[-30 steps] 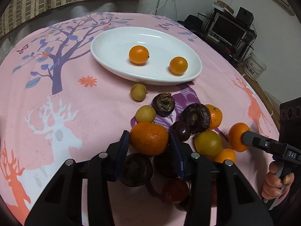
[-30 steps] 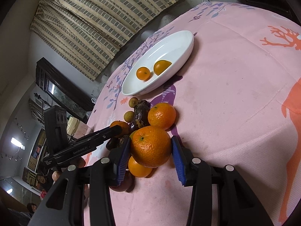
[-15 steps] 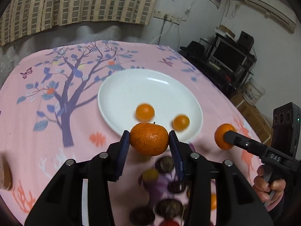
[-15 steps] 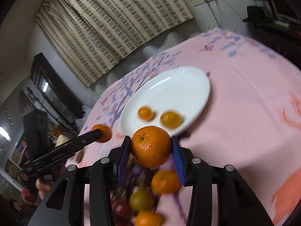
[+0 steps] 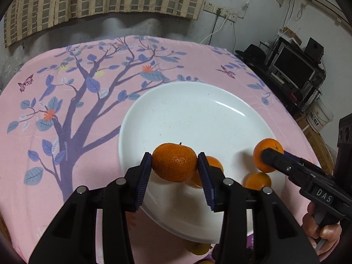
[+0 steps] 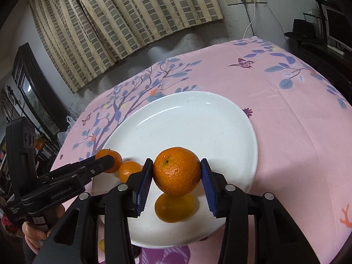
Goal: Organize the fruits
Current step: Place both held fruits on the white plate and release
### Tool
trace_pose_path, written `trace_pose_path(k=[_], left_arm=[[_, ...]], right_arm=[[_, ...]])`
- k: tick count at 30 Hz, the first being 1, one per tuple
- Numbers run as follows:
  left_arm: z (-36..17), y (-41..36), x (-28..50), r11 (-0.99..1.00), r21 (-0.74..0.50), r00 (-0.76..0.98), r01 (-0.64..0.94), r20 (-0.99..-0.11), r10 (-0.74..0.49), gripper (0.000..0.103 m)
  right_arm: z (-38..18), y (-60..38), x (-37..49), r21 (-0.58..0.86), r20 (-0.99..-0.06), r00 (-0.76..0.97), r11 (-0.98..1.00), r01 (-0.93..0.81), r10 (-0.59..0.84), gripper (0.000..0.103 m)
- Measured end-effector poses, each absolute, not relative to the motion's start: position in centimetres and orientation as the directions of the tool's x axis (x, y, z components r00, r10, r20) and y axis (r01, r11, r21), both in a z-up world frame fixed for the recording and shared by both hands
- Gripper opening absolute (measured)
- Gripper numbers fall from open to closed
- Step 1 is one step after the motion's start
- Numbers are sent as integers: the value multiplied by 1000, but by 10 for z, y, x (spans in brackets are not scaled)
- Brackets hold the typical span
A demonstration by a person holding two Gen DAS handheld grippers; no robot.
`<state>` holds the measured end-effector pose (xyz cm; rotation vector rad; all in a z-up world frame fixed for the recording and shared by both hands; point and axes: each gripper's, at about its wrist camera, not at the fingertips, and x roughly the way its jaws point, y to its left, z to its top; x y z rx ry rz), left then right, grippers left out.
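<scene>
In the left wrist view my left gripper (image 5: 175,165) is shut on a large orange (image 5: 174,162), held above the near part of the white oval plate (image 5: 198,114). The right wrist view shows my right gripper (image 6: 176,173) holding a second orange (image 6: 176,170) above the plate (image 6: 187,114). Its jaws are opening, with the pads still against the peel. Two small oranges (image 6: 128,170) (image 6: 175,208) lie in the plate beneath the grippers. From the left wrist view the right gripper's orange (image 5: 267,154) hangs over the plate's right side.
A pink cloth with a tree print (image 5: 77,101) covers the table. A yellowish fruit (image 5: 198,248) peeks out under the plate's near rim. A hand (image 5: 319,226) grips the right tool. Shelves with a monitor (image 5: 292,66) stand beyond the table's right edge.
Both grippers have lifted their oranges off the fruit pile and carried them forward over the plate. The pile has dropped out of view below.
</scene>
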<state>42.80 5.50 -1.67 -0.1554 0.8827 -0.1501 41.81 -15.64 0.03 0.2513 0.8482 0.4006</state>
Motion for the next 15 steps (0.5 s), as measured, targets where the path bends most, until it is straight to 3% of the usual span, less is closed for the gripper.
trace_pose_path(k=[1, 4, 11, 15], left_arm=[[-17, 54, 428, 982, -182, 633, 55, -754, -175, 45], [-9, 55, 420, 988, -155, 655, 27, -744, -135, 77], [27, 71, 357, 994, -113, 716, -7, -695, -74, 92], [18, 91, 309, 988, -140, 707, -56, -705, -60, 93]], right_arm=[[0, -155, 417, 367, -676, 593, 898, -243, 437, 46], [4, -154, 412, 356, -670, 602, 899, -253, 435, 57], [31, -168, 374, 337, -629, 631, 890, -306, 455, 61], [32, -172, 341, 324, -631, 608, 875, -359, 483, 62]])
